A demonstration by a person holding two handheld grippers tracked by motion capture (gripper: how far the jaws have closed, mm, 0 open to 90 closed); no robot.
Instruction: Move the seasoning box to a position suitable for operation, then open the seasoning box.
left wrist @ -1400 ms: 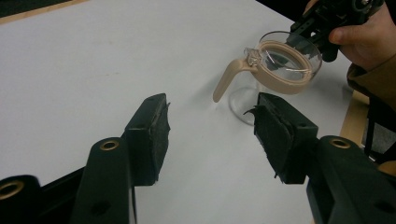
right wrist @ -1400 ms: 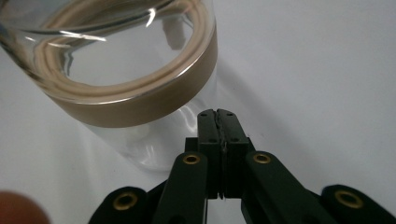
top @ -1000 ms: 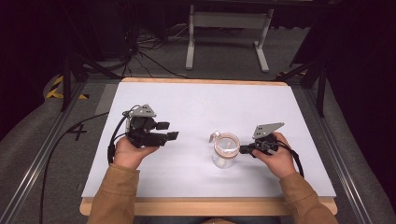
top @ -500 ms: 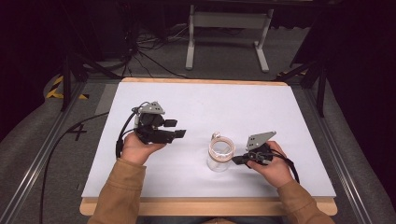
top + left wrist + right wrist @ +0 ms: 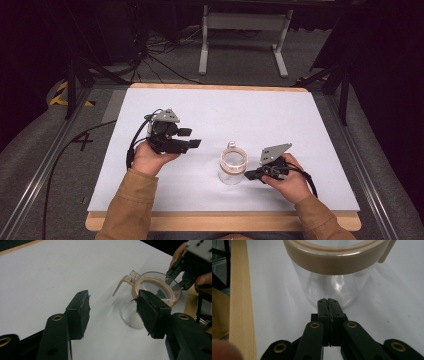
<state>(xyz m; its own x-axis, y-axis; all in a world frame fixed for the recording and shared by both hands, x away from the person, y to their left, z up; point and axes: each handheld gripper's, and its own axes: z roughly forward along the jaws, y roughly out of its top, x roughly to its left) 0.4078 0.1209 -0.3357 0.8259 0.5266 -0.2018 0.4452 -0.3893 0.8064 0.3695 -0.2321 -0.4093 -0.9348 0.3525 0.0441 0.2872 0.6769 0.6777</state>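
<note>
Standing near the front middle of the white desk (image 5: 300, 115) is a small clear jar (image 5: 232, 170), upright, with a tan band round its mouth and a thin tan lever sticking out from the rim beside a little clear clasp. Its lid seems to be off or swung away; I cannot tell which.

It looks like glass or hard clear plastic: stiff, smooth, and I would guess slippery along the wall. Empty, it should be light, so a nudge low down could slide it or tip it. If it is glass, a fall off the front edge would be the worry, and that edge is not far.

The right gripper (image 5: 252, 175) comes in low from the jar's right side, its fingers pressed flat together with nothing between them, tips just short of the jar's lower wall or perhaps brushing it; I cannot tell. The left gripper (image 5: 192, 145) hangs well apart to the jar's left, fingers spread wide and empty, aimed toward it.

Where to take hold: the tan band looks the best place, since it is duller and likely less slick than the wall, and it is wide enough for pads to bear on. Across the body just under the band would also do, with a gentle squeeze. The lever looks too thin and springy to lift by.
</note>
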